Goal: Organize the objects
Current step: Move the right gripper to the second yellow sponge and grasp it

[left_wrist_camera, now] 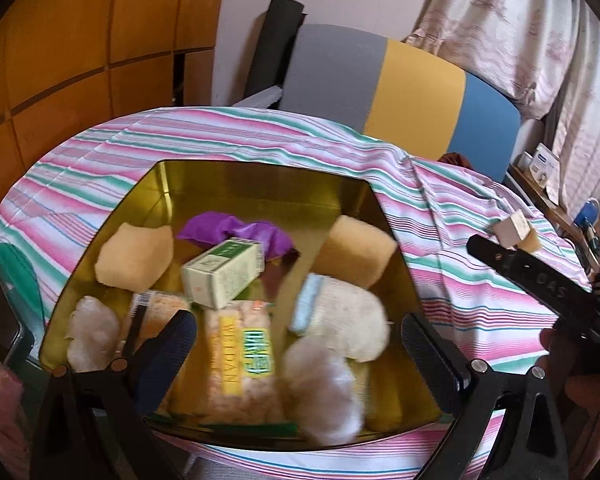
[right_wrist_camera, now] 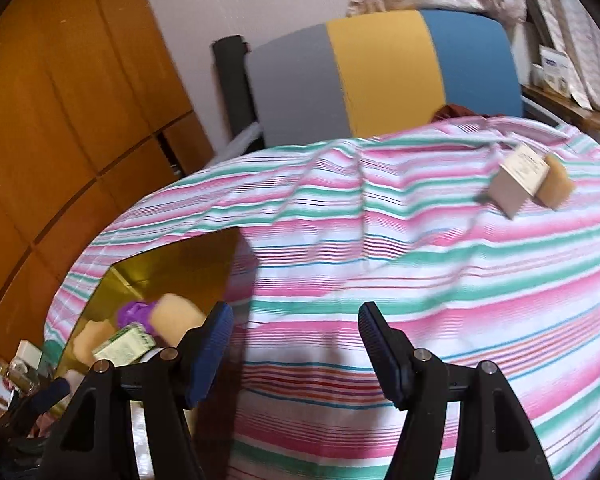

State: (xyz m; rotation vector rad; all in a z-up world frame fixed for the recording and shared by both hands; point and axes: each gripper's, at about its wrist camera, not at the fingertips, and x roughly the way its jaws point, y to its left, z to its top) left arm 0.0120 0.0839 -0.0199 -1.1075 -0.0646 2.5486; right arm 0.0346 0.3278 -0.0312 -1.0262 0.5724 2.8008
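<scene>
Left wrist view looks down into a gold tin (left_wrist_camera: 260, 176) sunk in the pink, green and white striped cloth (left_wrist_camera: 480, 292), and I will place everything from that tin. The left gripper (left_wrist_camera: 296, 340) hangs over its near edge with its fingers spread wide and nothing between them. Inside the tin, a green and white carton (left_wrist_camera: 224, 276) lies tilted near the middle, its far end against a purple cloth bundle (left_wrist_camera: 240, 232). A tan sponge (left_wrist_camera: 136, 258) sits at the tin's left side and another tan sponge (left_wrist_camera: 360, 250) leans at its right wall. Toward the near side lie a clear packet with yellow lettering (left_wrist_camera: 240, 356), a white knitted piece with a pale blue cuff (left_wrist_camera: 340, 316), and two pale fluffy tufts, one (left_wrist_camera: 324, 392) at the near right and one (left_wrist_camera: 92, 332) at the near left.

Well to the right of the tin, out on the cloth, a small beige box (right_wrist_camera: 520, 178) stands touching a little tan sponge (right_wrist_camera: 554, 186). The right gripper (right_wrist_camera: 296, 344) hovers over bare cloth just right of the tin, fingers parted and holding nothing. Beyond the tin, a chair back (right_wrist_camera: 380, 72) in grey, yellow and blue rises behind the cloth.
</scene>
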